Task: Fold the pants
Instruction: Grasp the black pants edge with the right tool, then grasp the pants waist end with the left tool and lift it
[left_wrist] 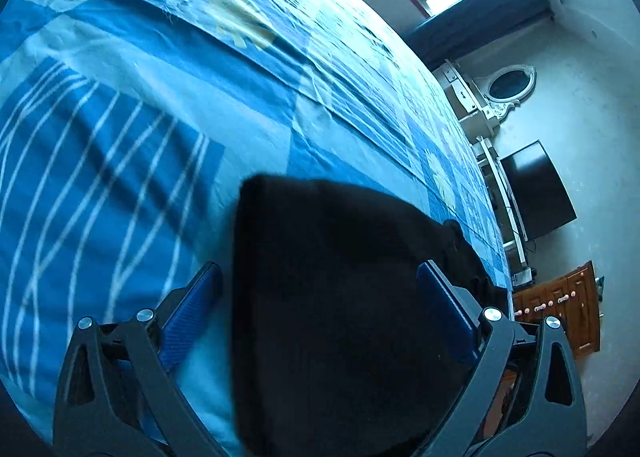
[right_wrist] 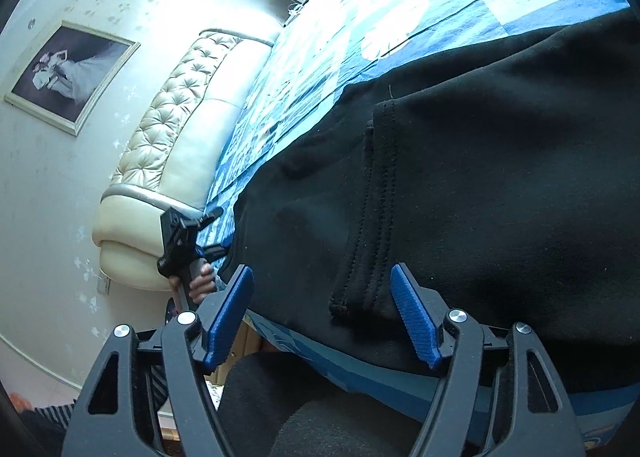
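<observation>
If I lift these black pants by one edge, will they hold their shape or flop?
Probably flop: the black pants lie creased and draped on the bedsheet. The thick stitched hem suggests heavyish knit fabric, so it likely sags. It probably drags rather than slides.

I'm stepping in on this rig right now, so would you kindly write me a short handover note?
Left gripper: open, jaws astride a corner of the pants, not clamped.
Right gripper: open, over the hem near the bed's front edge, holding nothing.
Pants: black, lying on the blue bedspread.
Done: how many folds are made cannot be told from these views.
Left: probably grip both ends and fold on.
</observation>
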Available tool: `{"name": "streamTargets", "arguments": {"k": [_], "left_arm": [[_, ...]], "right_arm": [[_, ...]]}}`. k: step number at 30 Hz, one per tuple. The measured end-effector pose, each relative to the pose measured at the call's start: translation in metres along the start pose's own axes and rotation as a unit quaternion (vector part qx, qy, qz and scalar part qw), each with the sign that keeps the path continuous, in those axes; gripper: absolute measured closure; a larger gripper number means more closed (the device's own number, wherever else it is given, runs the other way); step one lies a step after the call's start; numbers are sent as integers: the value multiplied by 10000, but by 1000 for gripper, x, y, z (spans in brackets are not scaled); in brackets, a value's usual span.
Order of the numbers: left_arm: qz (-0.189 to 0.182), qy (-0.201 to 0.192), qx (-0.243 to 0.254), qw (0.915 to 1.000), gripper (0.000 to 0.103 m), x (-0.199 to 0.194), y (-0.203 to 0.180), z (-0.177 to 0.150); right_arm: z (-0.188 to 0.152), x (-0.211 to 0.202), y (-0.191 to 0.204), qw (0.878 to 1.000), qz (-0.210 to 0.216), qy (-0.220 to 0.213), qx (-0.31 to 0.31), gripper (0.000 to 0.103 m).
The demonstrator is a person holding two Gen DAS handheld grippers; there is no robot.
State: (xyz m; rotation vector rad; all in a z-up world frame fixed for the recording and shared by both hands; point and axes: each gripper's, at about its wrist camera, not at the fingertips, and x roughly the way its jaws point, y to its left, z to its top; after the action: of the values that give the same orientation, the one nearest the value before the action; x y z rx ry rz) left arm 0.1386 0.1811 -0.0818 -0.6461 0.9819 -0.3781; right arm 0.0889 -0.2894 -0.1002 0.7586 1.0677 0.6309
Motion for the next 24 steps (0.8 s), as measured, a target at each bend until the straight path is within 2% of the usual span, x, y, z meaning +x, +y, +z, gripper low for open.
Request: {"name": "streamTargets", "arguments": {"k": [8, 12, 14, 16, 17, 19, 20, 22, 24], "left_arm": [[-408, 355, -116, 9985, 6, -6, -16, -37], [-660, 340, -460, 9962, 6, -10, -15, -48], [-662, 306, -664, 9951, 9, -7, -13, -45], [-522, 338, -804, 9948, 30, -3, -10, -43], [-474, 363, -843, 9947, 36, -1, -9, -43], [-316, 461, -882, 9945, 62, 2, -9, -41], [-202, 536, -896, 9943, 70, 4, -8, -41], [-252, 580, -1023, 9927, 82, 3, -8, -40], [-203, 553, -1035, 9929, 84, 3, -13, -36]], "right_arm": [[-1, 1, 0, 10000, -13, 5, -13, 31], [-1, 0, 0, 10000, -7, 9, -6, 31], [-1, 0, 1, 10000, -26, 6, -18, 31], [-1, 0, 2, 10000, -49, -2, -13, 31], [-1, 0, 2, 10000, -55, -7, -9, 31], [-2, -1, 3, 10000, -66, -18, 3, 31], [-2, -1, 2, 10000, -74, -26, 8, 31], [-2, -2, 2, 10000, -84, -44, 19, 31], [-2, -3, 3, 9999, -126, -59, 17, 31]]}}
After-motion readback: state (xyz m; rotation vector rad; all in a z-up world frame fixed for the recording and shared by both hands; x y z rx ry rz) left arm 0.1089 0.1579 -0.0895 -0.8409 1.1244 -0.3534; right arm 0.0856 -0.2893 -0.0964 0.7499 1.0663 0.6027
